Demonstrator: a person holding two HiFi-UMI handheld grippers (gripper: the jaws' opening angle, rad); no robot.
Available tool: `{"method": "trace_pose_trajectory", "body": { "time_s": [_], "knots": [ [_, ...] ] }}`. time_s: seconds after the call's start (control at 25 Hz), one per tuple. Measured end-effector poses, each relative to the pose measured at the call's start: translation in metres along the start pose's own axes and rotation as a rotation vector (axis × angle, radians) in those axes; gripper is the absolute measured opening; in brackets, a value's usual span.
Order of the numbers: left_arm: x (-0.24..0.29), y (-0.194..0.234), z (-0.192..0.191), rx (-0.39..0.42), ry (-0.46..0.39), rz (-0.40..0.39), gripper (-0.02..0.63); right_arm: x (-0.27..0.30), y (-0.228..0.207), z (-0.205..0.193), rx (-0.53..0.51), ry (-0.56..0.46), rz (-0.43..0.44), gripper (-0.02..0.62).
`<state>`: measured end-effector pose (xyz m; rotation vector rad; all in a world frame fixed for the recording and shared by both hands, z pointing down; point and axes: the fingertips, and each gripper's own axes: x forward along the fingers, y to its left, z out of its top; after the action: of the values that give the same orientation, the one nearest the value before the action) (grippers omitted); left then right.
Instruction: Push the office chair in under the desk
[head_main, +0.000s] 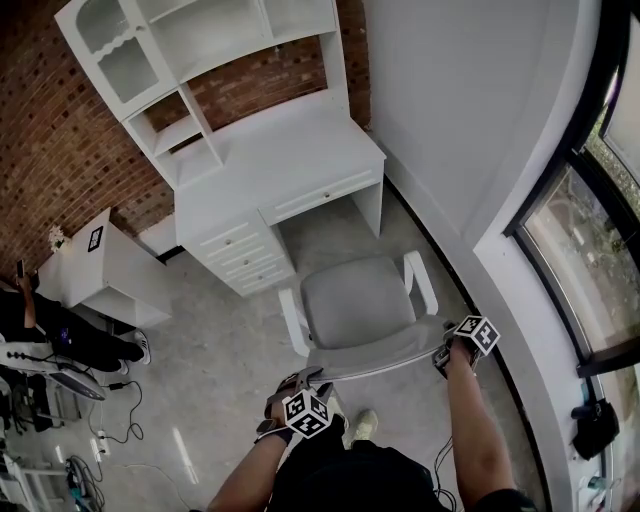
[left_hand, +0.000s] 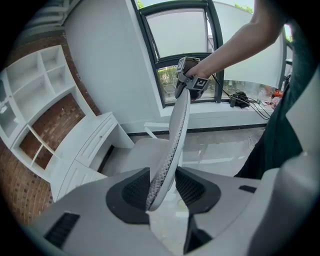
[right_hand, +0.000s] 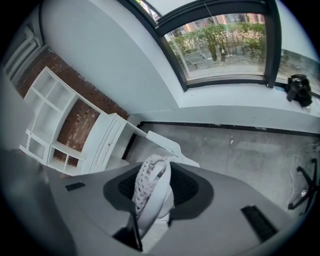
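Chair lined up, desk opening ahead, both my grippers on the back

Head view: the office chair (head_main: 358, 305) stands at centre frame, seat facing the desk (head_main: 290, 160) at upper centre, well clear of it and not yet under. Its backrest (head_main: 375, 360) runs L-R across lower centre, R end a bit higher in frame. My left gripper (head_main: 303, 382) clamps the L end, jaws fairly wide w/ the mesh edge pinched between the pads (left_hand: 131, 192). My right gripper (head_main: 444, 352) holds the R end, jaws narrower, closed on the rounded corner. The kneehole lies up-frame and slightly L of the seat, so I judge the push goes straight off both grippers, R side leading a touch.
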<state>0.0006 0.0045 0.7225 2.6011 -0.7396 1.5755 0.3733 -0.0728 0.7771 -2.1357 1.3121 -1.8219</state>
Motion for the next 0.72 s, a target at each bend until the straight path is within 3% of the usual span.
{"method": "trace_pose_trajectory", "body": {
  "time_s": [0.72],
  "knots": [
    [0.047,0.109,0.025,0.016,0.003,0.012,0.158,0.067,0.07,0.049,0.042,-0.03,-0.027,0.11]
  ]
}}
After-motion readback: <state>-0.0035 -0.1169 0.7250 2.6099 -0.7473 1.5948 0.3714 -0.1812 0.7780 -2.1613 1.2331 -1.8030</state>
